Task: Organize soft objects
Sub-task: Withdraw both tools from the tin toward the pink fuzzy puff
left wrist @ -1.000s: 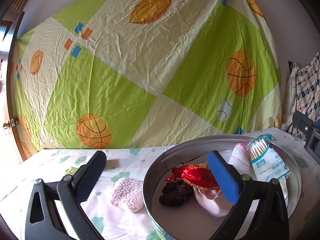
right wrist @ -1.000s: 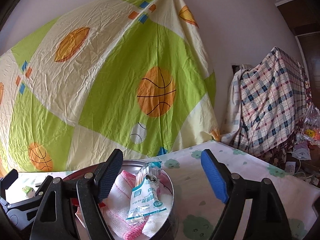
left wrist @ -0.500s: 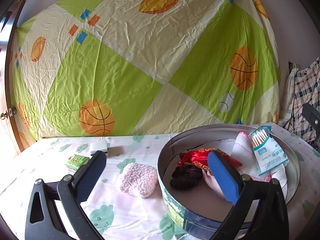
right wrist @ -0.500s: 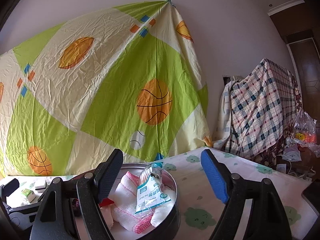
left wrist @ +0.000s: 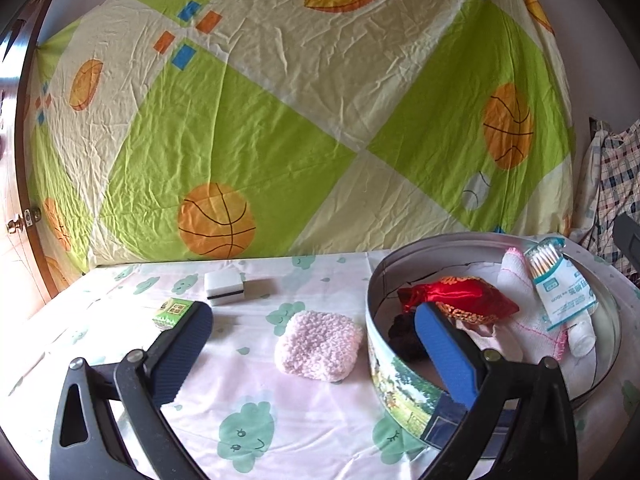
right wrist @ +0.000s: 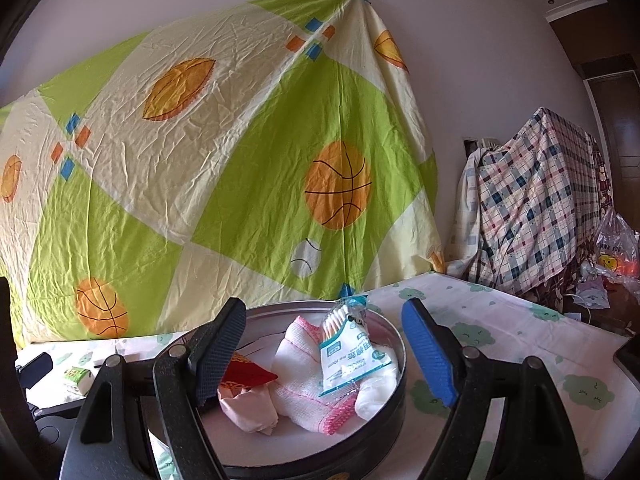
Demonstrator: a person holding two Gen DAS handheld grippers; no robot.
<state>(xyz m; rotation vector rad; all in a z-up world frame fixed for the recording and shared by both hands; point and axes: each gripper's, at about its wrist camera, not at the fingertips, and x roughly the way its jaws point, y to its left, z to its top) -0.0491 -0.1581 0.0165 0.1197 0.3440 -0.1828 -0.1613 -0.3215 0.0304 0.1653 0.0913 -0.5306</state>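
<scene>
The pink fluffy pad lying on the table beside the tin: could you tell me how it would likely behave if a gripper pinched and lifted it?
The pink pad looks loopy and plush, so it would probably squash between the pads and feel light. It lies flat with rounded, slumped edges, so it likely droops rather than staying stiff. It should not roll or slip much on the tablecloth.

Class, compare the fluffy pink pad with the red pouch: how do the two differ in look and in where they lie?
The fluffy pink pad is pale pink with a nubby surface, while the red pouch is shiny bright red with gold trim. The pad lies flat on the tablecloth, just outside the round tin; the pouch lies inside the tin, heaped on other soft items. The pad is roughly square, the pouch bunched and pointed. Both are soft, and no tool touches either.
</scene>
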